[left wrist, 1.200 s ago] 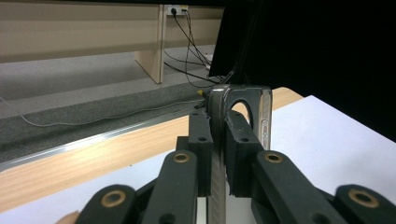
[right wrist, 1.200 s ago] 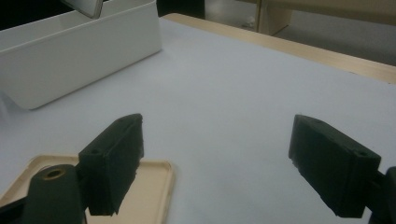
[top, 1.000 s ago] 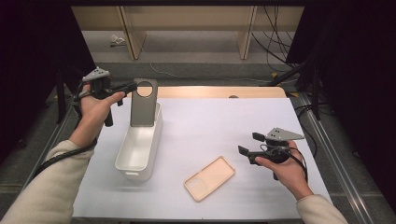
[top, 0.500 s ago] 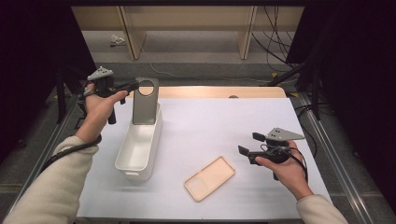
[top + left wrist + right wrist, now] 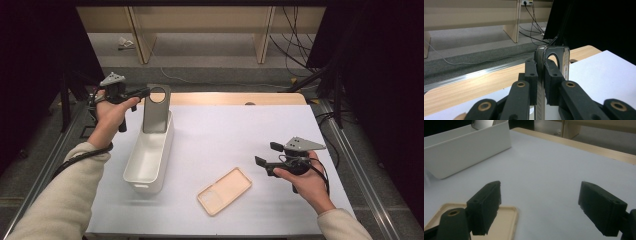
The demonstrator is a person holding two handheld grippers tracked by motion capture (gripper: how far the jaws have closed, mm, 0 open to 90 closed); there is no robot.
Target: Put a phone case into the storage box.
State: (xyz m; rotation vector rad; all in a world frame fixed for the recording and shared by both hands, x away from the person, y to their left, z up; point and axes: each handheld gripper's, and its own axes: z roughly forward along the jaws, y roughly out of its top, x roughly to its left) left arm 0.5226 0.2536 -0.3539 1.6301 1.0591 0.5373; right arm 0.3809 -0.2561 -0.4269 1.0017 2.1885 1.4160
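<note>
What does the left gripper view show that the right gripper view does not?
Left gripper view alone: the left claw shut on the edge of the grey phone case, with cables on the floor behind. Right gripper view alone: the open right claw, the beige phone case lying flat and the white bin. Both share the white table cover and the wooden table edge.

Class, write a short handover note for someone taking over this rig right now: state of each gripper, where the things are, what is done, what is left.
Left gripper: shut on the top edge of the grey phone case, which stands upright at the far end of the white bin.
Right gripper: open, holding nothing, just right of the beige phone case.
The beige phone case lies flat on the white mat, open side up, right of the bin.
Done: the grey case is at the bin.
Left, probably: release the grey case into the bin, then pick up the beige case and bin it too.
</note>
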